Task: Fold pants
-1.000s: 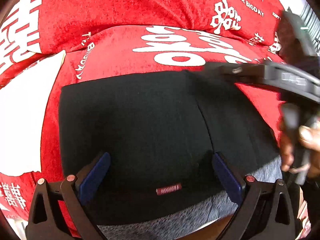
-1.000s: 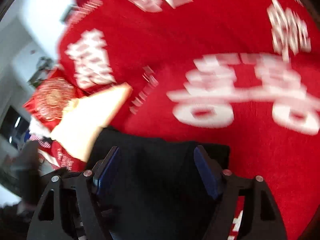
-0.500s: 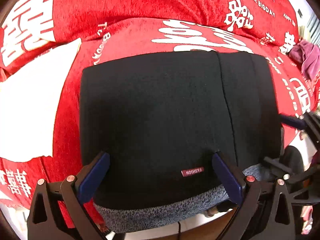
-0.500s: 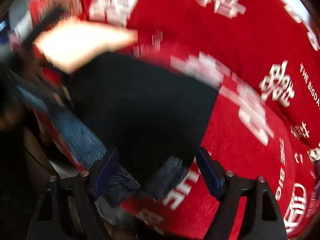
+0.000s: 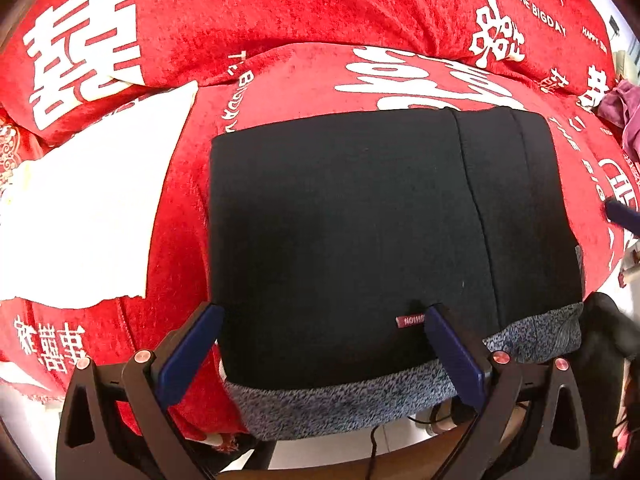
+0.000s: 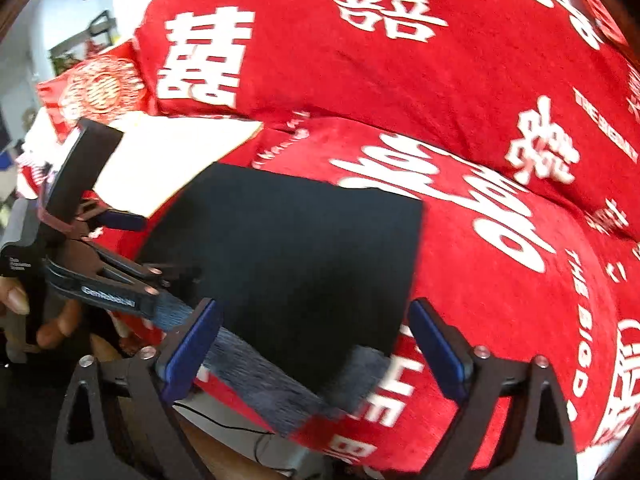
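Observation:
The black pants (image 5: 360, 232) lie folded into a flat rectangle on the red blanket (image 5: 280, 12), with a grey lining strip (image 5: 352, 404) along the near edge and a small red label. My left gripper (image 5: 320, 344) is open and empty, hovering over the near edge. My right gripper (image 6: 316, 344) is open and empty above the pants' (image 6: 304, 256) near right corner. The left gripper shows in the right wrist view (image 6: 124, 220), held by a hand.
A white sheet (image 5: 92, 216) lies on the blanket left of the pants. A purple cloth (image 5: 624, 108) sits at the far right. The table's front edge, a cable and the floor (image 5: 340, 448) show below the pants.
Both grippers have drawn back from the pants toward the near edge. The right gripper swung away from over the far side; the folded pants lie still.

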A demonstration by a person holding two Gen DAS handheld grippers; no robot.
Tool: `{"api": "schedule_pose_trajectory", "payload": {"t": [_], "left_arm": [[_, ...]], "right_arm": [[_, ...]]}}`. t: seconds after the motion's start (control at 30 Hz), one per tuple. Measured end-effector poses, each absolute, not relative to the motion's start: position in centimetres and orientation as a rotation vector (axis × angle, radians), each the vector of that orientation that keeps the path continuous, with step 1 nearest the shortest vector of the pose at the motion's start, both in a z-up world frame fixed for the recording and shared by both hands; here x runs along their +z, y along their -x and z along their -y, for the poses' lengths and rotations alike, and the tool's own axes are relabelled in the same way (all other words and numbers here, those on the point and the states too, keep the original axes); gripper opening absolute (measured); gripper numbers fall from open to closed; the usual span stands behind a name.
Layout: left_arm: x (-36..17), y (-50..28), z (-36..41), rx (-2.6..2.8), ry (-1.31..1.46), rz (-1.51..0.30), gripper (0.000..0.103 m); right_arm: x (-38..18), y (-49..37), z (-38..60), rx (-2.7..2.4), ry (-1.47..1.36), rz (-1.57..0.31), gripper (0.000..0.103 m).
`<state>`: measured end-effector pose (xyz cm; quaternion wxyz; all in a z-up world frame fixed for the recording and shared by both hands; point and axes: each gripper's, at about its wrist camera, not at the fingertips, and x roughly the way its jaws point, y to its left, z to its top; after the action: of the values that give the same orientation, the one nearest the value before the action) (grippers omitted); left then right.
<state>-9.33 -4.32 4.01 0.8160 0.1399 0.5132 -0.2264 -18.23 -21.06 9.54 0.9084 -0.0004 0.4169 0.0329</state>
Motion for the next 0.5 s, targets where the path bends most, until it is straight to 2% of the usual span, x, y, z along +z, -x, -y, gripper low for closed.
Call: {"api": "schedule_pose_trajectory", "payload": {"t": [0.2, 0.5], "left_arm": [[2.7, 8.9, 2.5, -0.499, -0.213, -1.174, 0.102], [1.8, 9.1, 2.2, -0.506, -0.170, -1.190, 0.102]], "right_arm": [[5.0, 15.6, 20.0, 0.122, -0.024, -0.990, 0.101], [3.8, 15.2, 18.9, 0.089, 0.079, -0.972, 0.103]]}}
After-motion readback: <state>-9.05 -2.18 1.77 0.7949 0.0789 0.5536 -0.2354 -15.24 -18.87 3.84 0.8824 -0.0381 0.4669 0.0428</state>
